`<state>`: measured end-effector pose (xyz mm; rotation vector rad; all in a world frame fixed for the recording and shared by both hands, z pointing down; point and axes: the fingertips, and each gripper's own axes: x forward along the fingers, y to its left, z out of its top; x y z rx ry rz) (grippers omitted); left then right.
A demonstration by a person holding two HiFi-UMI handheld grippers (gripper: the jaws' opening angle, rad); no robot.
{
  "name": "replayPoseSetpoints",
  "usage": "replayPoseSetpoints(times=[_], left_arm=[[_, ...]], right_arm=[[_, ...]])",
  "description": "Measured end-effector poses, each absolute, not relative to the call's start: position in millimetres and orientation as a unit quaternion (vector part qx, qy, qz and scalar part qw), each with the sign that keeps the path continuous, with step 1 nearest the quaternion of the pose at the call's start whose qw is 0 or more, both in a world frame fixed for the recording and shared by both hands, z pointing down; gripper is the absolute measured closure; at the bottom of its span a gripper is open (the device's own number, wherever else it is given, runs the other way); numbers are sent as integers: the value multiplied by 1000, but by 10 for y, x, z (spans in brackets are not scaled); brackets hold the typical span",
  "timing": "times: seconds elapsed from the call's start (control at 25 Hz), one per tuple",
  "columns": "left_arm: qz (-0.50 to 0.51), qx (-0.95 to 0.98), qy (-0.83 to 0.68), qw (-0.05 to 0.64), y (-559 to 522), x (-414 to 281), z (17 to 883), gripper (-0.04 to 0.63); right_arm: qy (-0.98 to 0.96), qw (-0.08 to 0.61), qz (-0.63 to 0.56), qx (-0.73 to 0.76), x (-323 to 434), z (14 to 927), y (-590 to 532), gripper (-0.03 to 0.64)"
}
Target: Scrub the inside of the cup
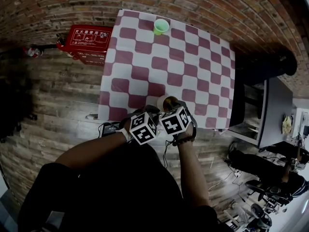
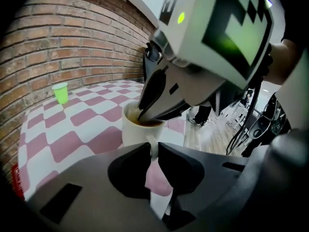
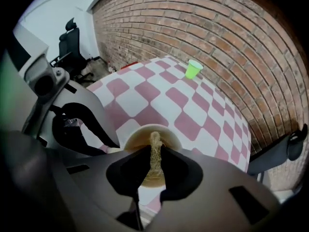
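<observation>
A white cup [image 1: 165, 101] with a brownish inside stands near the front edge of the checkered table [image 1: 145, 57]. In the left gripper view my left gripper [image 2: 152, 150] is shut on the cup's white handle [image 2: 152, 144], with the cup [image 2: 135, 128] just beyond the jaws. The right gripper [image 3: 155, 151] is shut on a yellowish scrubber [image 3: 155, 154] whose tip reaches into the cup [image 3: 145, 135]. From the left gripper view the right gripper's dark jaws dip into the cup's mouth. In the head view both marker cubes cover the jaws: left gripper [image 1: 150, 114], right gripper [image 1: 171, 106].
A small green cup [image 1: 161, 26] stands at the table's far end, also visible as green cup [image 2: 61, 92] and green cup [image 3: 193, 68]. A red box [image 1: 88, 40] lies on the floor left of the table. A dark desk [image 1: 275, 110] stands to the right. A brick wall runs behind.
</observation>
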<state>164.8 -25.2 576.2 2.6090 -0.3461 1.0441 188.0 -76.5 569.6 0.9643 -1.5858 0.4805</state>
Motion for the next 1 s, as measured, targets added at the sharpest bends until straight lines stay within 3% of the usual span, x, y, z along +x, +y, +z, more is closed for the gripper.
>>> replayPoseSetpoints(times=[0.36,0.76,1.0], left_arm=[[359,911,-122,161,-257,1648,5768,538],[361,911,-117,161,-247,1636,5765,540],[360,908,-138,165,-384,1531,5758,538]], right_arm=[[-677,569,169,435,2034,5328,-804,546],[-693,466,133,534,2417,4233,-874,546],[-745,474,135,449,2154,4337,-804,546]])
